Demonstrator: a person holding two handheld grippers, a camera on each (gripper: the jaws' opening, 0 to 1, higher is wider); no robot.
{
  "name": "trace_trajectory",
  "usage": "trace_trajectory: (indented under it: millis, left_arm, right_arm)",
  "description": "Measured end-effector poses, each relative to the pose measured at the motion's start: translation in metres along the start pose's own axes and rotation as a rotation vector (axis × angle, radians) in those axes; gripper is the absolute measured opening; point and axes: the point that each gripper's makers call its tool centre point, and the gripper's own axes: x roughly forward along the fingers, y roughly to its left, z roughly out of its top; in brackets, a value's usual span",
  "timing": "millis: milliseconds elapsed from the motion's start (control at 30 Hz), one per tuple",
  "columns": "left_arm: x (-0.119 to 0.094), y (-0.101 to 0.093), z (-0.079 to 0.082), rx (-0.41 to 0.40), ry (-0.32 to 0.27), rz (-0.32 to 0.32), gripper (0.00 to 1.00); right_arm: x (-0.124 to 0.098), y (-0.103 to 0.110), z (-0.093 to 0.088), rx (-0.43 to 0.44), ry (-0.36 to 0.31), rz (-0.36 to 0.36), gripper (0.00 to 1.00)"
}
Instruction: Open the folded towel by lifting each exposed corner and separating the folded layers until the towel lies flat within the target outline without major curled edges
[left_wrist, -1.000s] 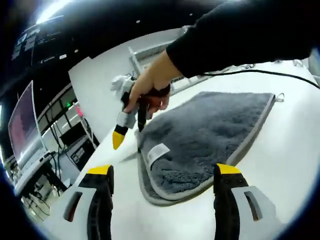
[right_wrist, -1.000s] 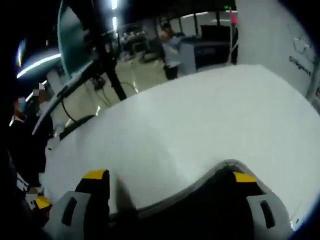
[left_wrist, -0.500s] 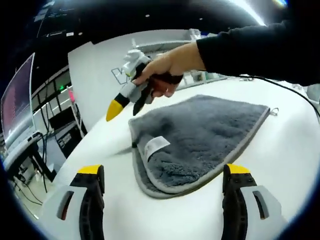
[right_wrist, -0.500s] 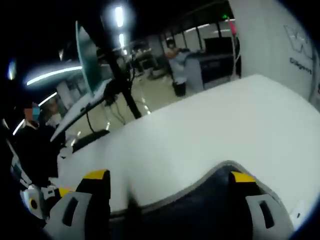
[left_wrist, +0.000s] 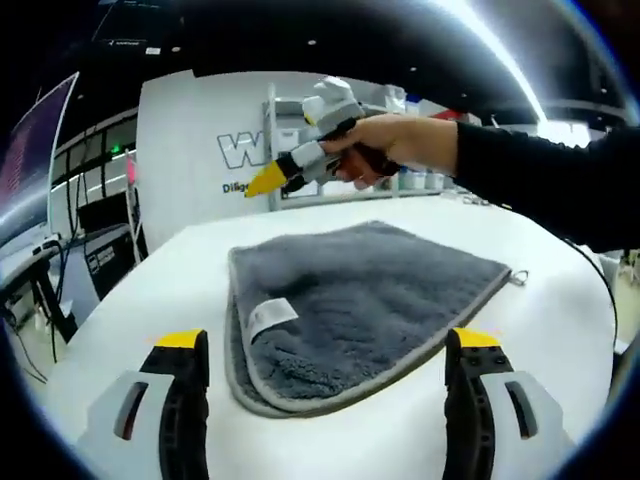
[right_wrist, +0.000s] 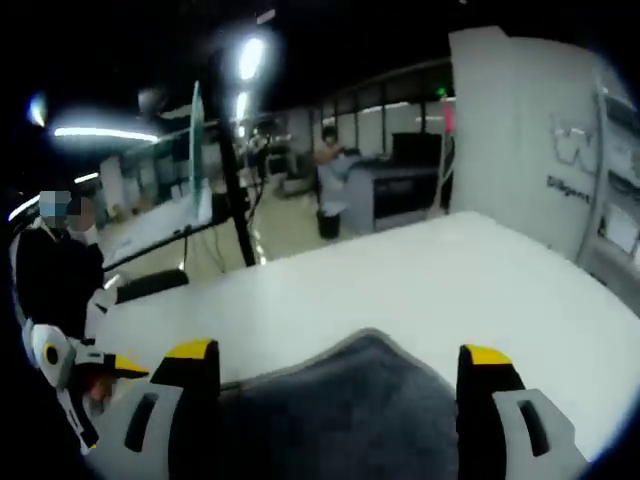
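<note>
The folded grey towel (left_wrist: 360, 305) lies on the white bench (left_wrist: 170, 290). The right tool (left_wrist: 268, 180) has lifted clear from the towel's far edge and hangs above it, grip unreadable; the left tool (left_wrist: 325, 345) waits gaping at the near fold; unfolding not begun

On the white wall panel (left_wrist: 200, 150), upper left of the left gripper view, stand a big letter "W" and below it "Dilige", both partly hidden. The towel's small white label (left_wrist: 268, 317) is unreadable.
</note>
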Motion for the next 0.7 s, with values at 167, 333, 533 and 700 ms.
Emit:
trace_trajectory:
  millis: [167, 333, 533, 700]
  left_arm:
    - [0.001, -0.002, 0.003, -0.049, -0.012, -0.007, 0.95]
    - [0.002, 0.002, 0.006, -0.081, -0.024, 0.025, 0.95]
    - [0.001, 0.005, 0.008, -0.093, -0.043, 0.061, 0.94]
    - [-0.003, 0.011, 0.015, -0.077, -0.08, 0.12, 0.95]
  right_arm:
    - [-0.038, -0.002, 0.009, -0.019, -0.064, -0.046, 0.98]
    - [-0.08, -0.008, 0.012, -0.052, -0.116, -0.101, 0.97]
    - [-0.109, -0.017, 0.001, -0.049, -0.135, -0.131, 0.99]
    - [-0.141, -0.028, -0.005, -0.004, -0.232, -0.176, 0.97]
